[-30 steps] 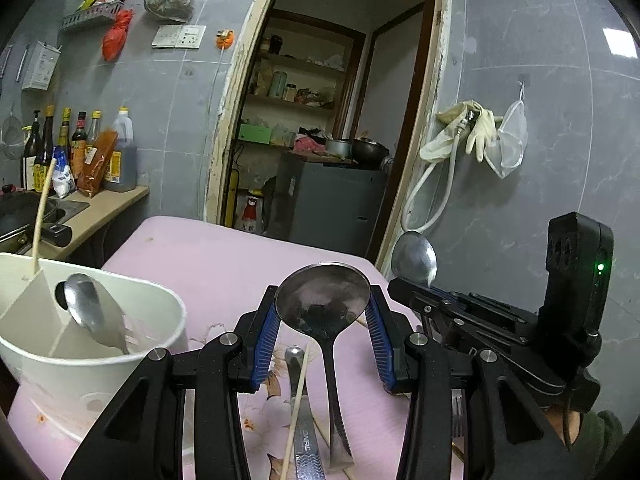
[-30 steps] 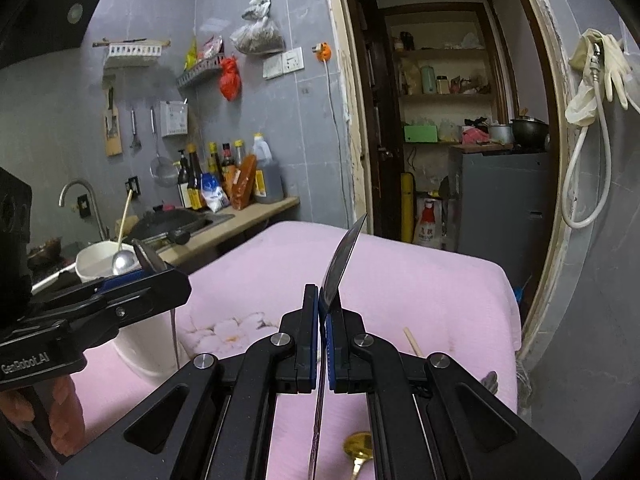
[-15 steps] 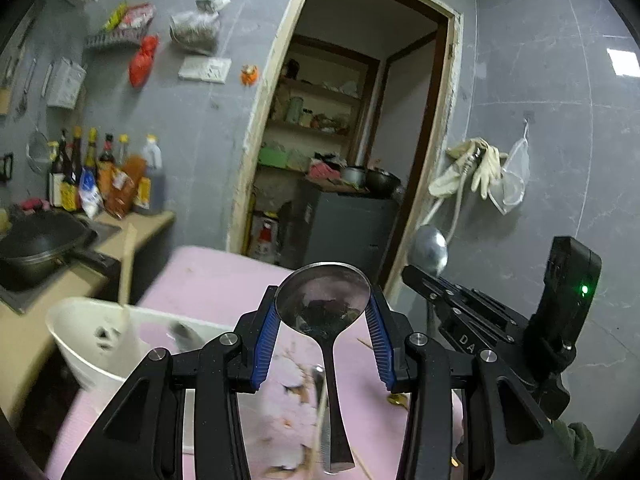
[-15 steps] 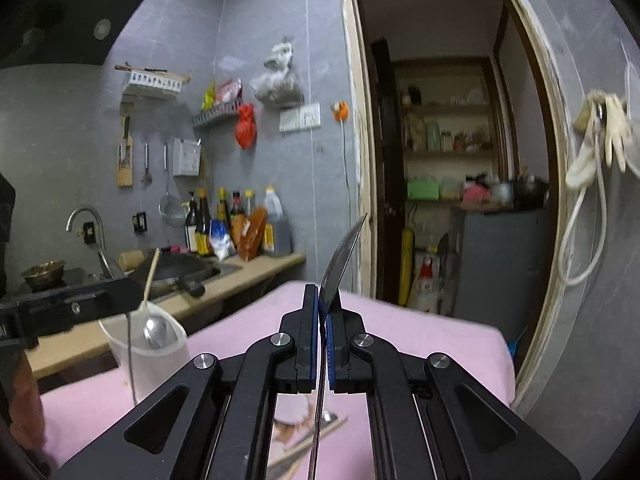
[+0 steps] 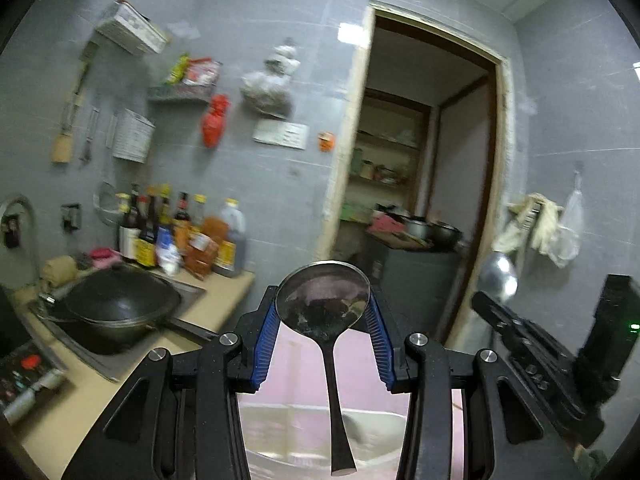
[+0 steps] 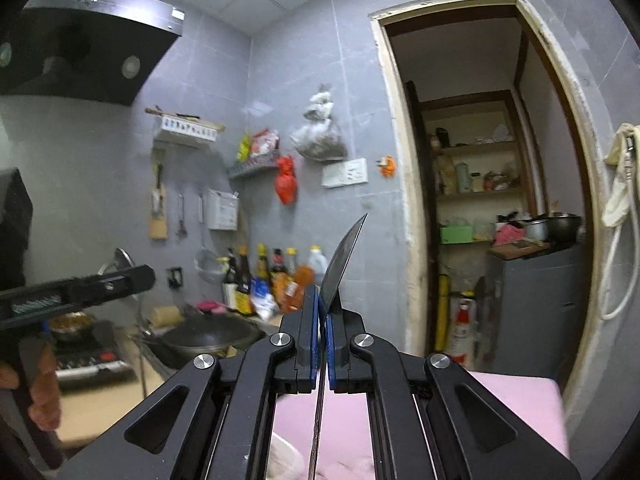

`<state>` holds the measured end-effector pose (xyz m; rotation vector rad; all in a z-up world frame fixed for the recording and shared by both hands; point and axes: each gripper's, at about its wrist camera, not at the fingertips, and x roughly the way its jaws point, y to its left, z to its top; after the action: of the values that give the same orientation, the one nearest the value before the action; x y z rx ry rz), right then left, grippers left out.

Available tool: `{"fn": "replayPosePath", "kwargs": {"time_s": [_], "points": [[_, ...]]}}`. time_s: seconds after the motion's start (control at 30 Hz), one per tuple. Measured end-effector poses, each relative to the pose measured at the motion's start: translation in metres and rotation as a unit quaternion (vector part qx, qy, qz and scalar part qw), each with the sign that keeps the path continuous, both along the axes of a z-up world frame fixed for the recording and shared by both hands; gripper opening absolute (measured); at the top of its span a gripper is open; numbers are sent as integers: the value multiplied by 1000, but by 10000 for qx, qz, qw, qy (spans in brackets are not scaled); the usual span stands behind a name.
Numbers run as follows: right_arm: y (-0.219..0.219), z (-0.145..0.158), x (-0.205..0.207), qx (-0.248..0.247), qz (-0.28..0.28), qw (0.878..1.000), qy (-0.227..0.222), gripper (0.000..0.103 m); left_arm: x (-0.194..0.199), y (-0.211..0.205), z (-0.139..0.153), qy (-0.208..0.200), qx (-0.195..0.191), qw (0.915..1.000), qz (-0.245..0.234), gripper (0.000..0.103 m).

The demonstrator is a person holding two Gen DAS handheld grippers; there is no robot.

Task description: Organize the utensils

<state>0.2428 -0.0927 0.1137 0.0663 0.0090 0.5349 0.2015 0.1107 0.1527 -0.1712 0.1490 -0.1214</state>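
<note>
My left gripper (image 5: pixel 323 316) is shut on a dark metal spoon (image 5: pixel 322 303), gripped by the bowl, its handle hanging down over the white utensil holder (image 5: pixel 376 436) that shows blurred at the bottom. My right gripper (image 6: pixel 321 320) is shut on a second spoon (image 6: pixel 343 256), seen edge-on, bowl pointing up, handle running down between the fingers. That spoon's bowl (image 5: pixel 498 276) and the right gripper (image 5: pixel 532 348) also show at the right of the left wrist view. The left gripper (image 6: pixel 76 290) shows at the left of the right wrist view.
A pink-covered table (image 6: pixel 516 400) lies below both grippers. A counter at the left holds a black wok (image 5: pixel 116 308), sauce bottles (image 5: pixel 180 236) and a stove (image 6: pixel 92 356). A doorway (image 6: pixel 492 200) opens behind, and a range hood (image 6: pixel 88 40) hangs overhead.
Both grippers have risen and tilted upward with their spoons held. The table and white holder have dropped to the bottom edge of both views; the wall and ceiling now fill them.
</note>
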Motion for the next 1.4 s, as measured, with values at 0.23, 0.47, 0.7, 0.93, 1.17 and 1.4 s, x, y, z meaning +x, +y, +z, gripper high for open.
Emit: {"fn": "replayPosePath", "kwargs": {"time_s": [0.23, 0.47, 0.7, 0.93, 1.17, 1.4], "points": [[43, -18, 10, 12, 119, 9994, -316, 1, 17, 40, -23, -44, -83, 9989, 456, 37], [60, -48, 24, -230, 72, 9994, -242, 2, 41, 48, -60, 133, -277, 9984, 483, 37], [63, -71, 29, -670, 116, 9977, 34, 3, 46, 38, -87, 457, -181, 9985, 242, 37], [52, -85, 33, -849, 194, 9944, 597, 8, 45, 40, -99, 875, -296, 9957, -96, 39], [39, -79, 25, -635, 282, 9946, 769, 26, 33, 41, -86, 815, -438, 9954, -253, 56], [18, -53, 2, -371, 6, 9980, 517, 79, 18, 19, -71, 648, -78, 9979, 11, 75]]}}
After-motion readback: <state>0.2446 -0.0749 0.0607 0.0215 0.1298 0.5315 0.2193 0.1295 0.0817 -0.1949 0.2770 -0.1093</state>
